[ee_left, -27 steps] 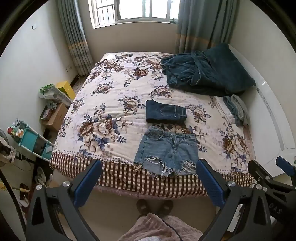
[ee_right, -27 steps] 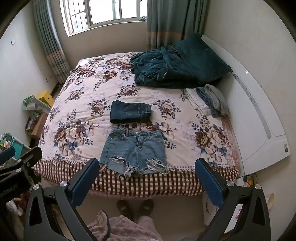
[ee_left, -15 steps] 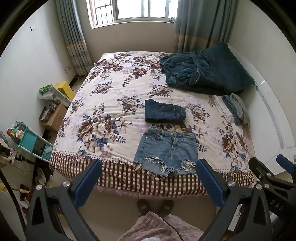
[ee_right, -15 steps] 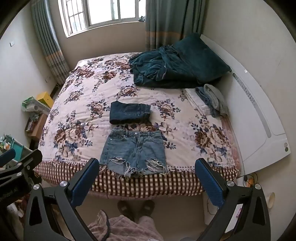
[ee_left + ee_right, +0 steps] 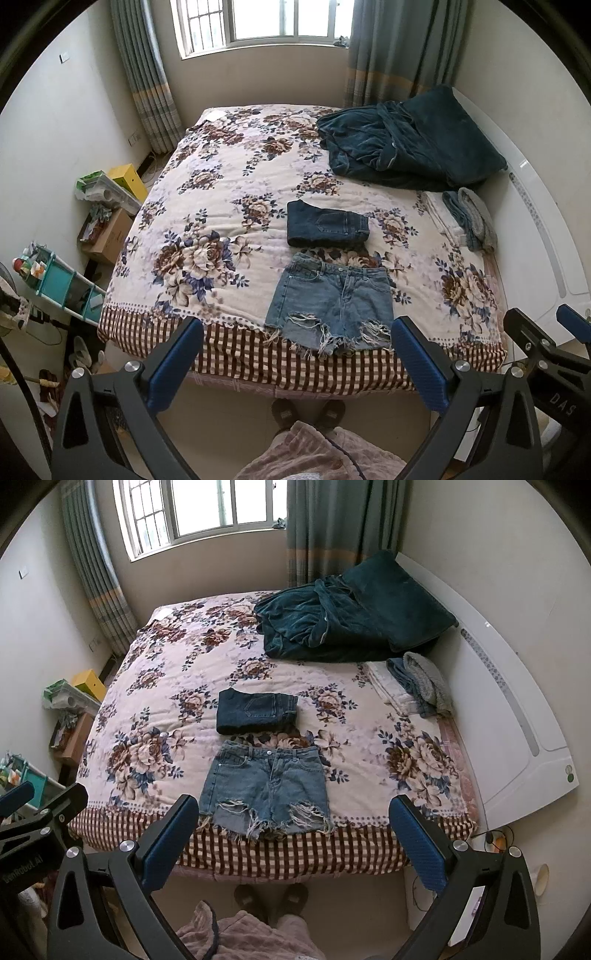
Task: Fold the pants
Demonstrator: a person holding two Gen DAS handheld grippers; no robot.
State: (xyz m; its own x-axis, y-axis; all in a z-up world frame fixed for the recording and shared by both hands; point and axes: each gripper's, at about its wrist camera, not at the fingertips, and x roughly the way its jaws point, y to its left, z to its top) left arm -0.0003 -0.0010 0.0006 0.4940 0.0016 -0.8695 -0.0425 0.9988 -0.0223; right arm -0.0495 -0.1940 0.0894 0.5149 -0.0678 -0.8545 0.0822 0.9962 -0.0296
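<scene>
Light blue frayed denim shorts [image 5: 330, 304] lie flat and unfolded near the bed's front edge, waistband toward the window; they also show in the right wrist view [image 5: 264, 786]. A folded dark denim piece [image 5: 327, 229] lies just behind them, seen too in the right wrist view [image 5: 256, 714]. My left gripper [image 5: 295, 362] is open and empty, held well above and in front of the bed edge. My right gripper [image 5: 291, 840] is open and empty at a similar height. Neither touches any cloth.
The bed has a floral quilt [image 5: 207, 221] with a checked border [image 5: 295, 853]. A dark teal blanket [image 5: 406, 147] is heaped at the back right. Folded clothes [image 5: 469, 218] lie by the white headboard [image 5: 517, 709]. Boxes and a teal shelf [image 5: 59, 284] stand left of the bed.
Both views have shifted slightly; the bed and shorts sit a little lower and closer in the frames. Both grippers stay open and nothing has been touched.
</scene>
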